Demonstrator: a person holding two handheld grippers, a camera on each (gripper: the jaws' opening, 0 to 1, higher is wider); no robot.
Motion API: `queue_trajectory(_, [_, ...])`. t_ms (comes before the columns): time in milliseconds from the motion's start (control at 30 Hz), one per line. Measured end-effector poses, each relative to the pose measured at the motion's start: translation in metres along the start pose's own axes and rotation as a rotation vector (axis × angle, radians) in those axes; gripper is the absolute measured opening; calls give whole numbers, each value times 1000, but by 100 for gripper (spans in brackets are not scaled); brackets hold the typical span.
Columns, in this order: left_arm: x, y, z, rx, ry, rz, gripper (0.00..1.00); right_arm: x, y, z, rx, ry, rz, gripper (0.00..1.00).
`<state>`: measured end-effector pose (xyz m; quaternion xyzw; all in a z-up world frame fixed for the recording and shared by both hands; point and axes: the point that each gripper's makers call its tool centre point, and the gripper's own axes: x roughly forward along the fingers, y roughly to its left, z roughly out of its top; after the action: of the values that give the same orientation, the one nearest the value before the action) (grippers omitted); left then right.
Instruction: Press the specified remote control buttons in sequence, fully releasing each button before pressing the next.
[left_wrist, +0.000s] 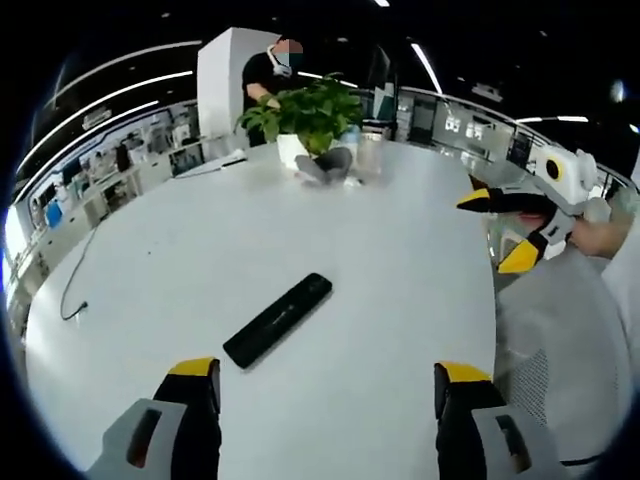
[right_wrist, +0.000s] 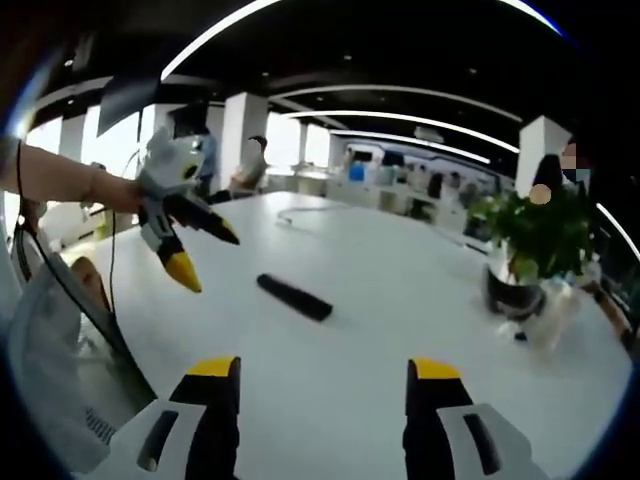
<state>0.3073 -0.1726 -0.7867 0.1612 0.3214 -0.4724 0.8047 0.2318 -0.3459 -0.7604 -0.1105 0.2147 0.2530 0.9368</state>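
My left gripper (left_wrist: 328, 385) hangs with jaws apart over the white desk (left_wrist: 400, 260); the black remote (left_wrist: 278, 319) lies flat at eleven o'clock. My right gripper (right_wrist: 325, 385) seems equally spread, the remote (right_wrist: 294, 296) at twelve, plant (right_wrist: 535, 235) at two.

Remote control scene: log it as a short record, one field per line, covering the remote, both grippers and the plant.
remote control: black, lying flat on the white table, untouched
left gripper: open, jaws apart, short of the remote
right gripper: open, holding nothing, remote ahead of it
contact: neither gripper touches the remote
potted plant: green, upright in a white pot at the table's far side
task state: no button being pressed
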Motion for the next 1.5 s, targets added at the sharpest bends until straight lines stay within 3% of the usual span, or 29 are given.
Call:
queue_trajectory(633, [21,8,-2,23,74,-43,85,1,2,0,-2,3,12,61])
queue_trajectory(867, [23,14,5,9,63,-50,85,3,7,-3,-20,22,34,61])
queue_trajectory(1500, [35,18,4,77,128,-76,79,2,4,-4,-8,23,23,60])
